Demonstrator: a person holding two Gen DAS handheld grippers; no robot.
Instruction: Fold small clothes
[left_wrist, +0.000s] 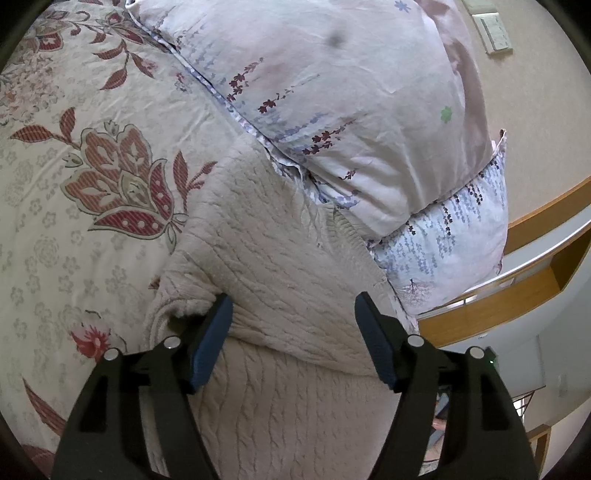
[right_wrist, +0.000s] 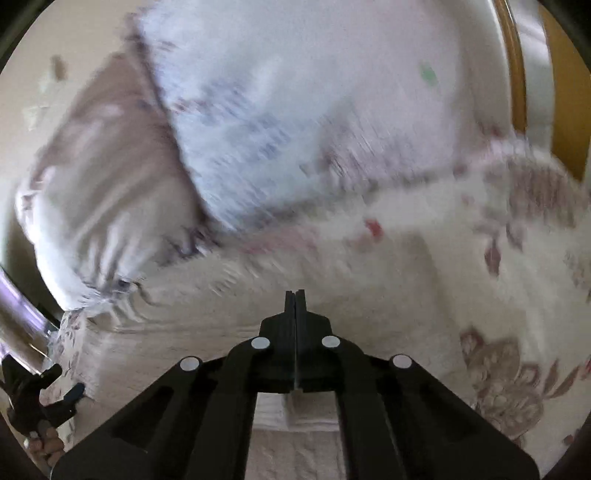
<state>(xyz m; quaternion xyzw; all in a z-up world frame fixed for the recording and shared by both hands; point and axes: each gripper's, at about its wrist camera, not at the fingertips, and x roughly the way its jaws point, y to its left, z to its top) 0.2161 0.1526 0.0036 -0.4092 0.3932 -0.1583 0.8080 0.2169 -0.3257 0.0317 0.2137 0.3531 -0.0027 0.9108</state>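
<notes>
Lying on the floral bedspread (left_wrist: 74, 206), the cream cable-knit sweater (left_wrist: 266, 258) reaches up against the stacked pillows (left_wrist: 332, 92) at the bed's head edge. The left gripper (left_wrist: 293, 332) stands wide over a folded layer of knit, its blue pads (left_wrist: 212, 343) apart. The right gripper (right_wrist: 295, 295) has its jaws pressed fully together; whether any cloth is pinched is unclear in the blur.

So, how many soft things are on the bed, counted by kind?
Cream cable-knit sweater: 1
Floral pillows, stacked, upper and lower: 2
Flower-print bedsheet: 1
Total: 4
</notes>
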